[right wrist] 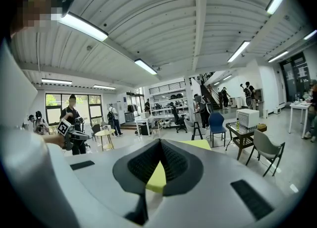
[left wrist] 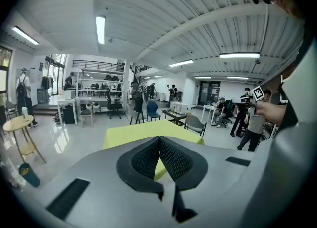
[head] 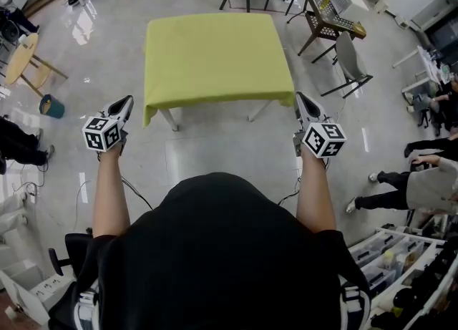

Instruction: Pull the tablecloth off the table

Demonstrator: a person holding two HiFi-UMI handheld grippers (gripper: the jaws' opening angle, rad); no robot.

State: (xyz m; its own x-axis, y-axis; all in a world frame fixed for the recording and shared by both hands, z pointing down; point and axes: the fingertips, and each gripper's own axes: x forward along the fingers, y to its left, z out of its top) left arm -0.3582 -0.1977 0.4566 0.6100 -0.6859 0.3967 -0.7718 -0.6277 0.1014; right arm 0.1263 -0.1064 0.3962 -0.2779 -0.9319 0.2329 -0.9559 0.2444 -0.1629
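The left gripper [head: 127, 101] has its jaws pressed together with nothing between them. In its own view the ribbed pads meet in a point [left wrist: 159, 139], and the yellow below them is only cloth seen farther off. The right gripper [head: 300, 97] is closed and empty in the same way [right wrist: 159, 143]. Both are held out in front of the person, one on each side, and both point toward the near side of the table [head: 170, 119]. The yellow-green tablecloth [head: 215, 53] lies smooth over the whole top, its hem hanging a little way down on every side that shows, and nothing stands on it. From the head view the right gripper seems just beside the cloth's near right corner and the left one a little outside the near left corner. Both gripper views, though, show the table as not yet reached. By my reading this is the approach, and no pulling has begun. The next move calls for the jaws to open, each gripper to close in on the hanging hem near its own corner and clamp firmly on the fabric, and then both to draw back evenly together. A lopsided pull would probably bunch the cloth. A grey chair [head: 351, 56] and a lattice side table [head: 325, 13] stand beyond the right side, clear of the pull path.
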